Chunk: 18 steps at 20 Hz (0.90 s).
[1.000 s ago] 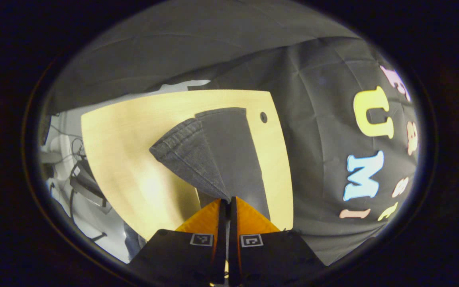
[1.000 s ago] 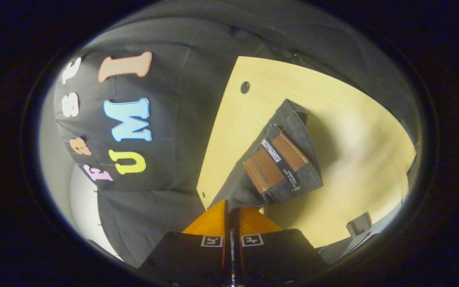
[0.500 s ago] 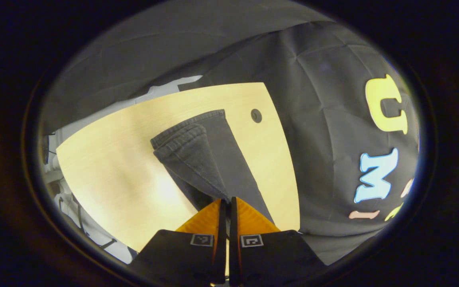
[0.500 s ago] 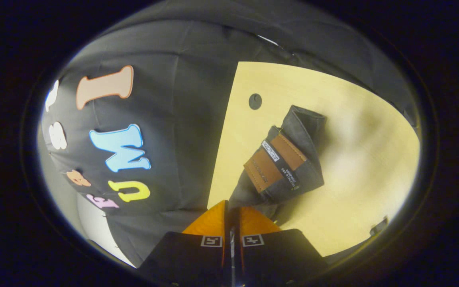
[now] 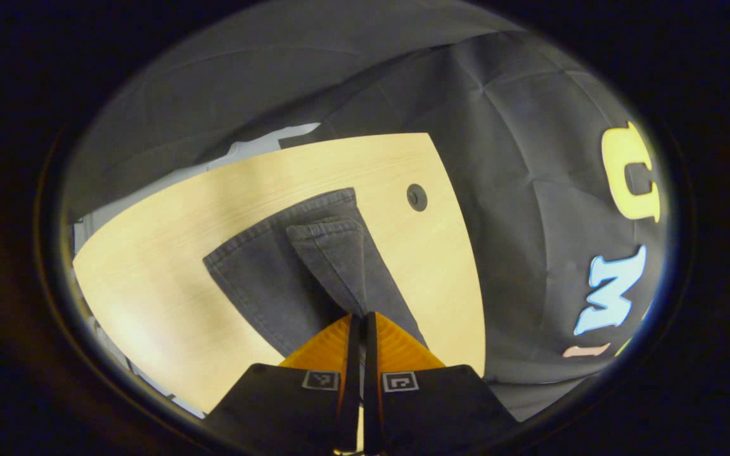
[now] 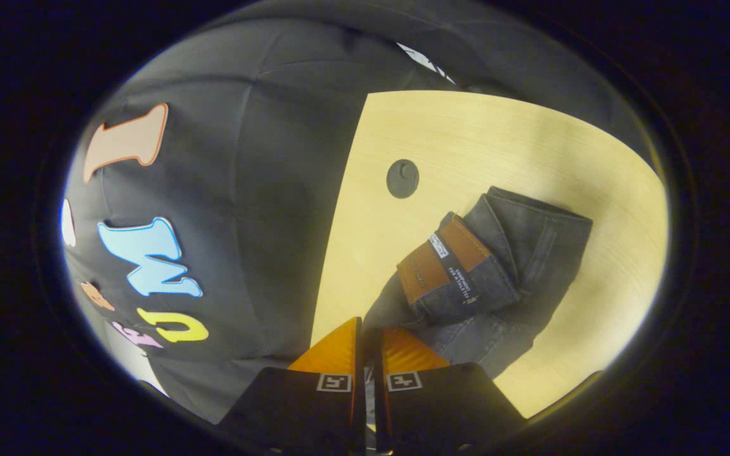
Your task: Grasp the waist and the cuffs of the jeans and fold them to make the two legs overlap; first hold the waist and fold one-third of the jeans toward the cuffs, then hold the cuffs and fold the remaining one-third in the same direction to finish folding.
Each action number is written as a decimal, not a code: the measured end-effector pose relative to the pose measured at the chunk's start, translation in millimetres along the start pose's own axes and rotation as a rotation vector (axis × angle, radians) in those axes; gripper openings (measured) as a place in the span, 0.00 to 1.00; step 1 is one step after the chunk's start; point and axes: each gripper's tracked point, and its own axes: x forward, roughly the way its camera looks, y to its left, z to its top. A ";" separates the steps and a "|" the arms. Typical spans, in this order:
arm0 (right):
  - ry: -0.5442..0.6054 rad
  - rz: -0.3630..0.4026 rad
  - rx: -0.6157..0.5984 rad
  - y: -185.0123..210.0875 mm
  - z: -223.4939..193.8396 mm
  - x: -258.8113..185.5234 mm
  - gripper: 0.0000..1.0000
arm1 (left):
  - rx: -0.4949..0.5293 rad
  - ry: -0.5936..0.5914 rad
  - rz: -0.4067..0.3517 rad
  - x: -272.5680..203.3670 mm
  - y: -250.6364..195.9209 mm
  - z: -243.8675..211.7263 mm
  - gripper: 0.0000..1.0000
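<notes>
Draping down onto the pale wooden table (image 5: 168, 266), the jeans (image 5: 263, 278) lie partly on its surface and partly lifted, with one cuff (image 5: 327, 231) hanging over the other leg in the left gripper view and the waist with its brown patch (image 6: 444, 259) hanging in the right gripper view. We have the left gripper (image 5: 358, 320) pinched closed on the cuff end and the right gripper (image 6: 370, 332) pinched closed on the waist end. We judge the main risk is misalignment: lowering one end faster could skew or bunch the legs, and thick denim could slip from narrow tips.
</notes>
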 end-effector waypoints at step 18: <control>-0.190 -0.071 -0.175 -22.2 -61.9 -67.6 0.71 | 0.535 0.046 -0.070 -26.9 -19.4 -34.4 0.40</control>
